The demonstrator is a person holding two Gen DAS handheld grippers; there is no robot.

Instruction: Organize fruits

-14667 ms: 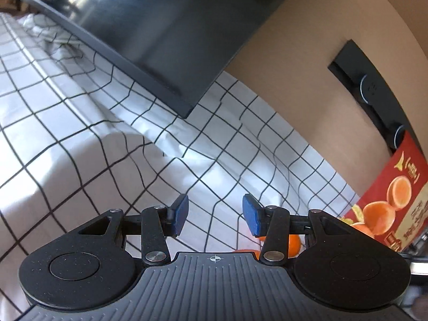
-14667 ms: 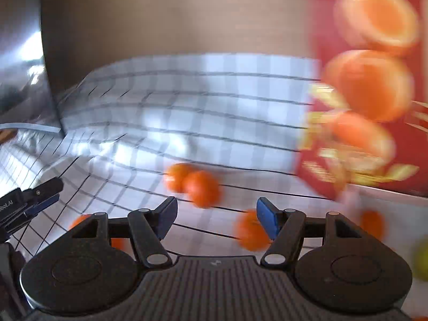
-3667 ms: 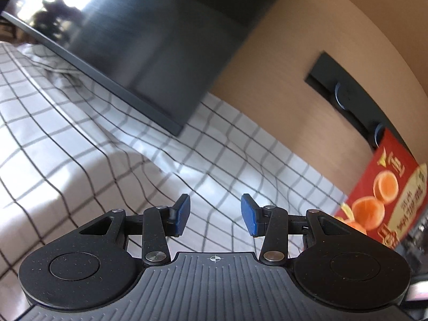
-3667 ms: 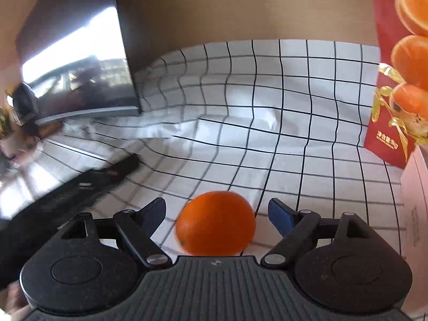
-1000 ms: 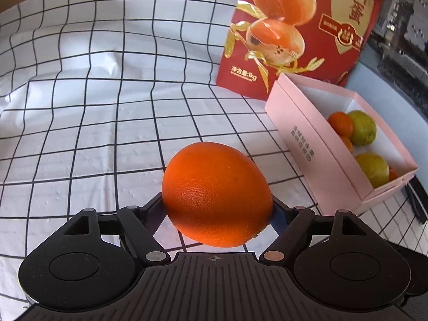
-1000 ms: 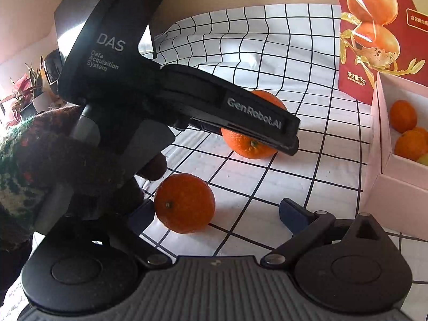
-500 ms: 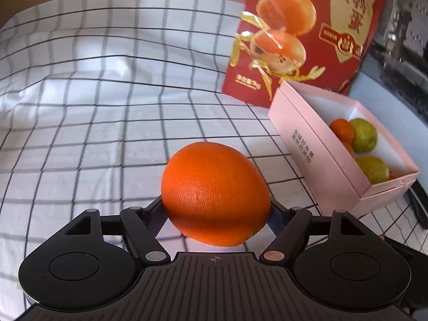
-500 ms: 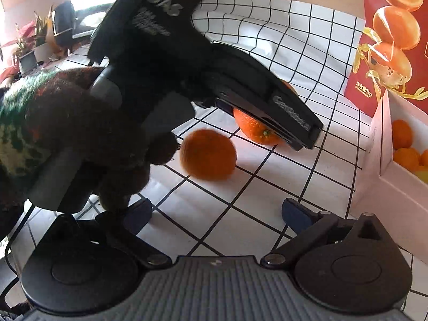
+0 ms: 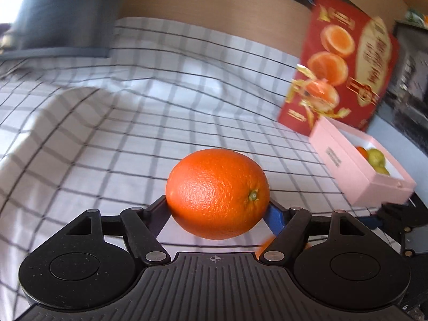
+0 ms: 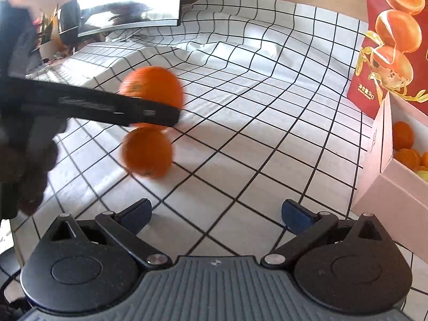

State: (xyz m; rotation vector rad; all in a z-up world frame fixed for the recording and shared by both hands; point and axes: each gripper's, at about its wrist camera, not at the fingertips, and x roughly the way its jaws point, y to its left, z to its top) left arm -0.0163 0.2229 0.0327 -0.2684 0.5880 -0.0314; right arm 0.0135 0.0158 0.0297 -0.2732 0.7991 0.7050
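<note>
Orange (image 9: 218,194) clamped between the left gripper (image 9: 218,208) pads, lifted clear of the checked cloth (image 9: 133,123), stem end facing the camera. Right gripper (image 10: 216,214) is spread wide, empty, low over the cloth. Second orange (image 10: 147,152) lies loose just ahead of it, under the left tool. Pink box (image 9: 358,171), well off to the right, already holds small oranges and green fruit. My read: carry step. Keep squeeze steady, since round fruit can roll out. Clear the near wall, lower into a free gap, then release.
</note>
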